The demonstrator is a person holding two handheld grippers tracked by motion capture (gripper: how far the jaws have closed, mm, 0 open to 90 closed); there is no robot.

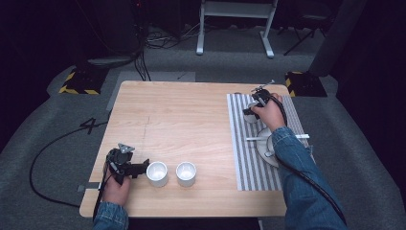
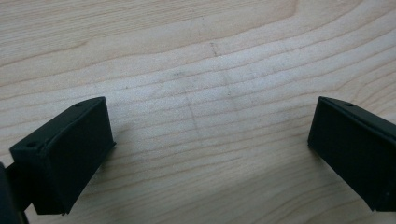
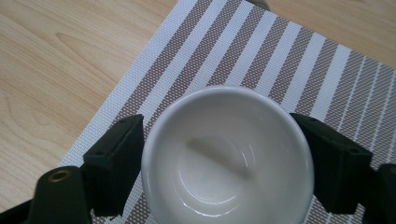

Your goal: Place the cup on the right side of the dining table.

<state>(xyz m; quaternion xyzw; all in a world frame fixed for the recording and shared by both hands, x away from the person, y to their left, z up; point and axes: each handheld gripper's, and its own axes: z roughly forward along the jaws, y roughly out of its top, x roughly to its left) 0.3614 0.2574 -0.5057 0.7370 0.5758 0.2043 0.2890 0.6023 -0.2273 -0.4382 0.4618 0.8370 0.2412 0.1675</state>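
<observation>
The right gripper (image 3: 219,163) clasps a white cup (image 3: 226,156) over the striped mat's (image 3: 299,60) far end, rim up between both jaws; the left gripper (image 2: 205,154) hangs open over bare table (image 2: 196,56), 2 more cups (image 1: 157,173) just right of it

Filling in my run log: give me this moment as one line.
right gripper: jaws around cup over striped mat | left gripper: open above table, beside two cups
</observation>
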